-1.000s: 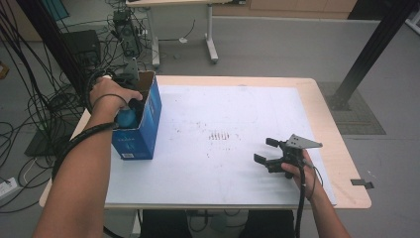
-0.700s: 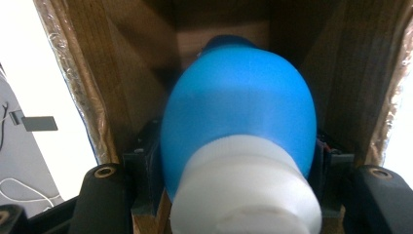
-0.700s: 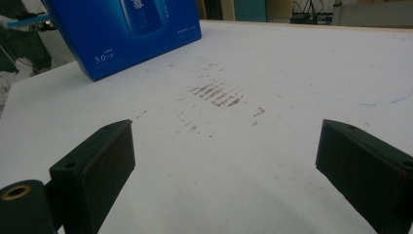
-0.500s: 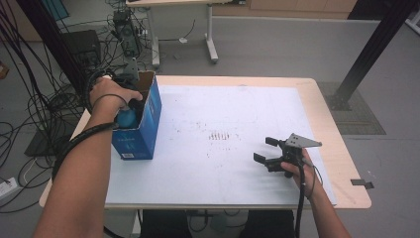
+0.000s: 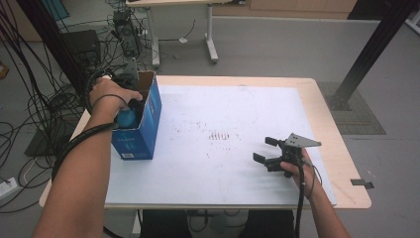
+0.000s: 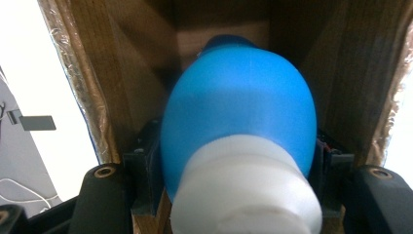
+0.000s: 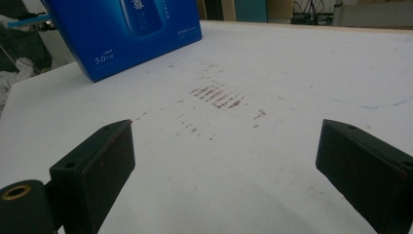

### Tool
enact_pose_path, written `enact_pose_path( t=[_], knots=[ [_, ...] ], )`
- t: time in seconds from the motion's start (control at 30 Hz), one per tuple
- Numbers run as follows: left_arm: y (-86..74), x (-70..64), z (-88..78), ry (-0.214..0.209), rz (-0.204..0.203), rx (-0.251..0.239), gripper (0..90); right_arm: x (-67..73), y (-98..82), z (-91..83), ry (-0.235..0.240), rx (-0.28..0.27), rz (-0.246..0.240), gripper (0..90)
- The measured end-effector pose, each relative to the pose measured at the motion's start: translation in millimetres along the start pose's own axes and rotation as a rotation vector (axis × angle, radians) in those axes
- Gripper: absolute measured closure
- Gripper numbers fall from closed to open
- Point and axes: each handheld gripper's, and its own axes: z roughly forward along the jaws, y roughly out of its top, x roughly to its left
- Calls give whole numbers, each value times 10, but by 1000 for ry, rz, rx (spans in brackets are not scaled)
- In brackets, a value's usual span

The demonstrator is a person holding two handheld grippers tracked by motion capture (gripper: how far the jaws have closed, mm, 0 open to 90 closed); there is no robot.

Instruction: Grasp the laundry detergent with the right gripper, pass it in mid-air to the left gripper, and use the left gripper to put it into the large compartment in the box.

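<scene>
An open blue carton (image 5: 143,128) stands upright at the left edge of the white tabletop (image 5: 223,104). My left gripper (image 6: 238,161) reaches down into it and is shut on a blue bottle (image 6: 238,107) with a white cap (image 6: 246,195). Brown cardboard walls surround the bottle on all sides. From above, the bottle (image 5: 126,118) peeks out under the person's left hand (image 5: 110,95). My right gripper (image 5: 264,149) rests low over the right front of the table, open and with nothing in it. Its two jaws stand wide apart in the right gripper view, facing the carton (image 7: 131,29).
Reddish-brown smudges (image 5: 220,135) mark the middle of the white sheet. A tangle of cables and equipment (image 5: 59,89) sits on the floor to the left. A black post (image 5: 366,54) rises beyond the right corner, and a dark tape piece (image 5: 363,183) lies at the right edge.
</scene>
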Motion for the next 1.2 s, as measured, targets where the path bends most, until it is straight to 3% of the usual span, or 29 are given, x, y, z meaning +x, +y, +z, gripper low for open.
enact_pose_path(
  t=[0.33, 0.77, 1.2],
  knots=[
    [6, -4, 1, 0, 2, 5, 371, 2, -3, 4, 1, 0, 0, 66],
    [25, 62, -2, -35, -7, 17, 339, 1, -4, 4, 4, 1, 1, 66],
    [-23, 85, -104, -47, -8, 6, 339, 12, 14, 8, 4, -2, -7, 66]
  ],
)
